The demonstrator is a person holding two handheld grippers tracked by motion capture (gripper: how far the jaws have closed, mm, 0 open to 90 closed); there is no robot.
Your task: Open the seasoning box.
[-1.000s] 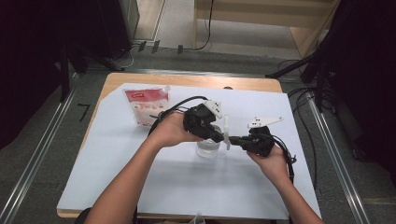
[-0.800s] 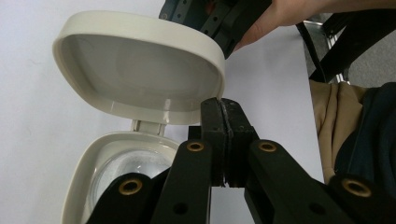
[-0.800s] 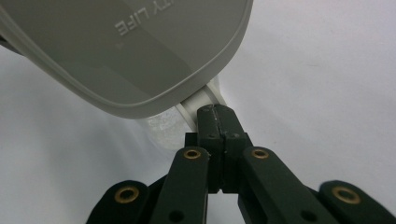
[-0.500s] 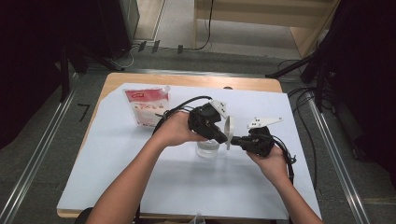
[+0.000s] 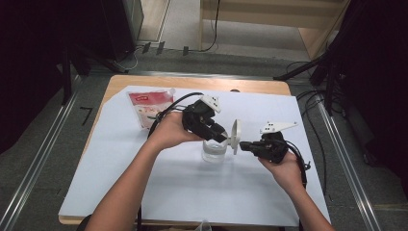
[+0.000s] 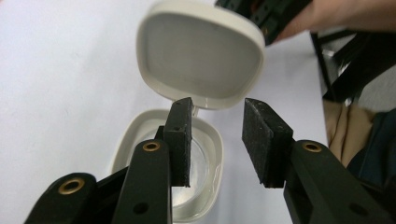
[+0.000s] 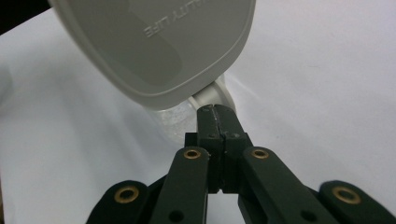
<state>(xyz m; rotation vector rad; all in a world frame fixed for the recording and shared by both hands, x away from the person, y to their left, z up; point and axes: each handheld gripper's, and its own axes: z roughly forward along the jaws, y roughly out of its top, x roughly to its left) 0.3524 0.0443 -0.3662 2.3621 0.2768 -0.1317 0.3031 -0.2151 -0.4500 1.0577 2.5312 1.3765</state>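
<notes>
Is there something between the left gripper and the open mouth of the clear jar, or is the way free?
Nothing visible blocks it. The left gripper is open just above the jar, and the white lid is lifted clear of the mouth, standing behind it, held by the shut right gripper at its tab.

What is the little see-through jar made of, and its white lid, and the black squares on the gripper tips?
The small clear jar looks like glass or clear plastic: you see the paper through it. Its rounded white flip lid looks like smooth matte plastic, with moulded lettering on its outside. The black pads on the left gripper look like rough foam or rubber, grainy and dull.
</notes>
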